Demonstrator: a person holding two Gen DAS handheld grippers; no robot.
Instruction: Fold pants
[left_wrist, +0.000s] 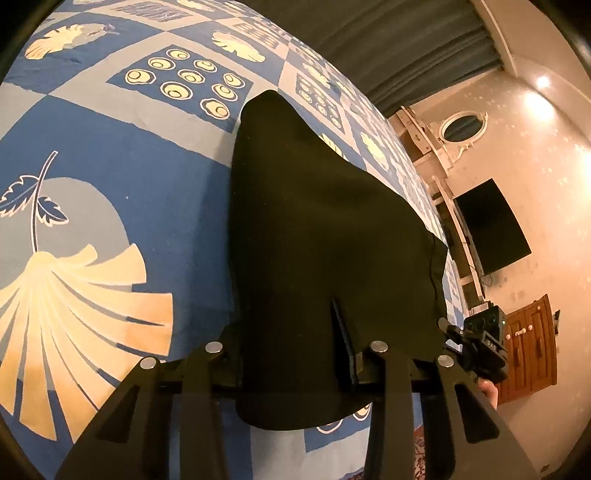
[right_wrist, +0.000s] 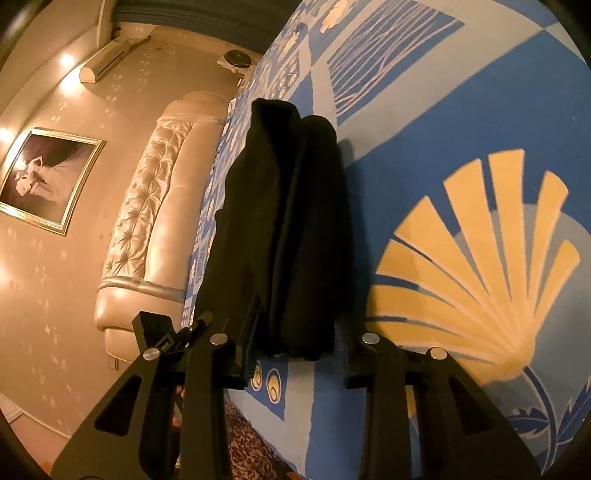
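One pair of black pants (left_wrist: 325, 236) is lifted at its near edge above the bed (left_wrist: 122, 155), its far part lying on the blue patterned sheet. The cloth is pinched by the left tongs (left_wrist: 291, 354) and also by the right tongs (right_wrist: 295, 343). A padded headboard (right_wrist: 155, 206) is seen beyond the bed.

Each matte black two-finger gripper, left (left_wrist: 291, 350) and right (right_wrist: 295, 350), has angular arms with triangular cut-outs, four round silver pivot screws, and ribbed finger pads.
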